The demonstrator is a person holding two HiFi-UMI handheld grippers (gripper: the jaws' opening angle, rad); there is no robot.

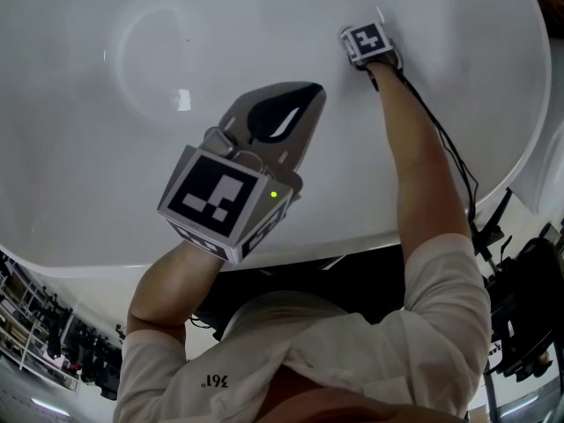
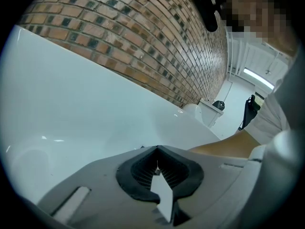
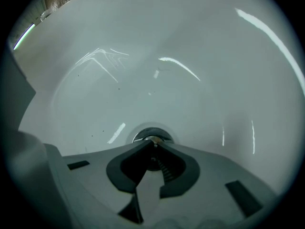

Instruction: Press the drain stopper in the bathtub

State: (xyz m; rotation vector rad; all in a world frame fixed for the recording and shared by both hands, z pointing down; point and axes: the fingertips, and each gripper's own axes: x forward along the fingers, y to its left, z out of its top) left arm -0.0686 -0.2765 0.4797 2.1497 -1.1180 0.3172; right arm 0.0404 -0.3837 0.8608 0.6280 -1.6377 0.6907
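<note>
Head view: white bathtub (image 1: 88, 104) is filling most of the frame, its near rim running along the bottom. The person is leaning over that rim with both arms inside the tub.

Left gripper (image 1: 310, 91): it is hanging above the tub floor near the middle, marker cube toward the near rim and jaws pointing toward the far side. Left gripper view (image 2: 157, 150): the jaws are pressing together at their tips, with nothing lying between them. They are facing the tub's bare white inner wall. A brick wall (image 2: 143, 37) is rising behind the far rim, and a white fixture (image 2: 208, 112) is standing past the tub's end.

Right gripper (image 1: 370, 46): it is reaching far down toward the tub's far right part, with only its marker cube showing from above. The bare forearm (image 1: 423, 148) is stretching straight to it, and a black cable (image 1: 451, 152) is trailing along that arm to the right rim. Right gripper view (image 3: 153, 142): the jaws are closing tip to tip, gripping nothing.

Drain stopper (image 3: 150, 135): a round, dark metal piece is sitting in the tub floor, at the bottom of the curved basin. The right gripper's joined tips are lying over its near edge. Whether they are pressing on it cannot be told. The left gripper is sitting well apart from it.
</note>
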